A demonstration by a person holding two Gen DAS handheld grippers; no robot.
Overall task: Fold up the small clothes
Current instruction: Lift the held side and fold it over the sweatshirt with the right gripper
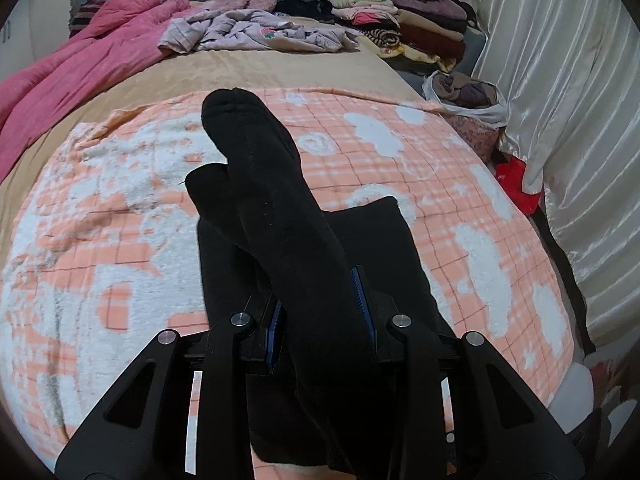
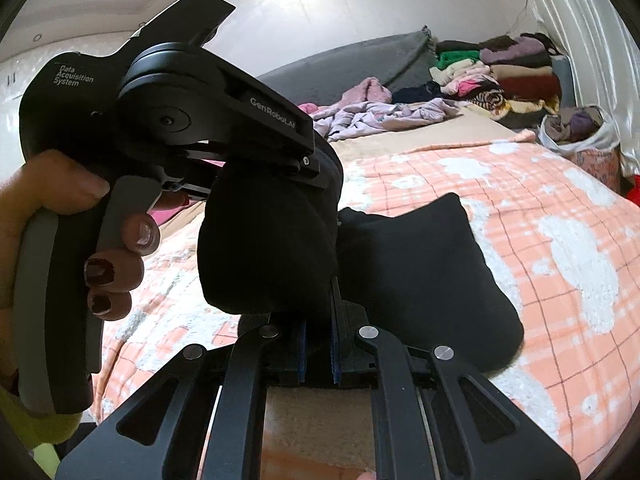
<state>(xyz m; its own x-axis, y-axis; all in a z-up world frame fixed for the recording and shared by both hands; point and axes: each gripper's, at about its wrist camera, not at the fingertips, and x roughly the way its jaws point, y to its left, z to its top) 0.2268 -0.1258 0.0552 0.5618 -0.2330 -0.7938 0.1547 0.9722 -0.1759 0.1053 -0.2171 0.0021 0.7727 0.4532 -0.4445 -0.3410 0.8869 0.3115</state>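
Both claws are clamped on the black socks (image 1: 276, 216): left claw (image 1: 320, 312) pinches them near 6 o'clock, toes pointing to 12, right claw (image 2: 318, 340) grips the other end, over the orange checked blanket (image 1: 460, 184) on the bed.

We see black socks (image 1: 276, 200) on a peach-and-white checked blanket (image 1: 400, 152) with white cloud shapes, over a tan sheet (image 1: 260, 68); a pink quilt (image 1: 80, 60), lilac clothes (image 1: 256, 32), a shiny white curtain (image 1: 560, 60), and black grippers with blue pads (image 1: 362, 292)
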